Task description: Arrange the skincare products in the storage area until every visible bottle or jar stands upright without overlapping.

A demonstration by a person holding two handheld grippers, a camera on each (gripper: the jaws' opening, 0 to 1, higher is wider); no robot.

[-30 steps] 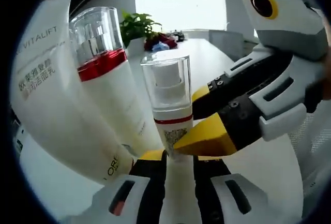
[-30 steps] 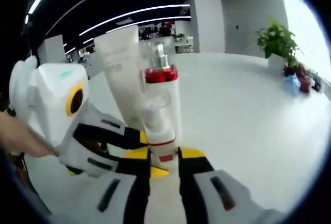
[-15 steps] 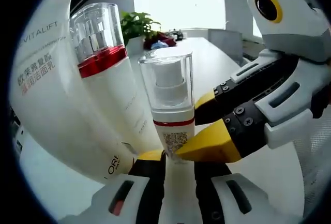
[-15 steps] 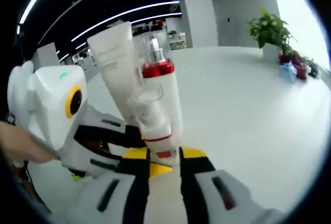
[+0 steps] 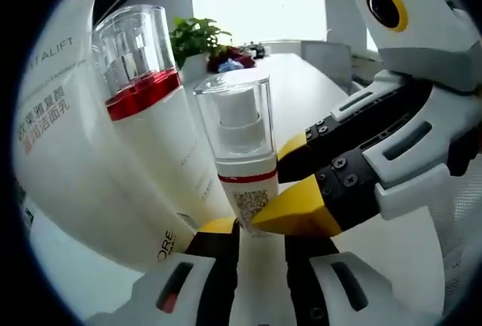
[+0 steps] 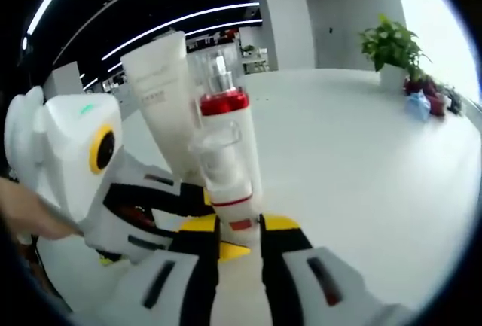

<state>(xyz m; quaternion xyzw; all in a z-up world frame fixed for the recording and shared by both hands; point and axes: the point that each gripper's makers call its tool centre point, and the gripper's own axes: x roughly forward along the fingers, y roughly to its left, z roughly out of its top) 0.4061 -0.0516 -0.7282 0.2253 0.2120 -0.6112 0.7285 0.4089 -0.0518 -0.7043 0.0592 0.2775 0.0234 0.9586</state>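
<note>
Small pump bottle (image 5: 242, 156) upright on tabletop (image 6: 361, 160), grasped by both left gripper (image 5: 260, 230) and right gripper (image 6: 238, 230) fingers.

My left gripper (image 5: 256, 228) sits low with its yellow-tipped jaws set narrowly apart, and my right gripper (image 6: 239, 228) has its jaws in much the same stance. They meet nearly at right angles, tips close together, and a hand (image 6: 30, 217) shows behind the left one.
</note>
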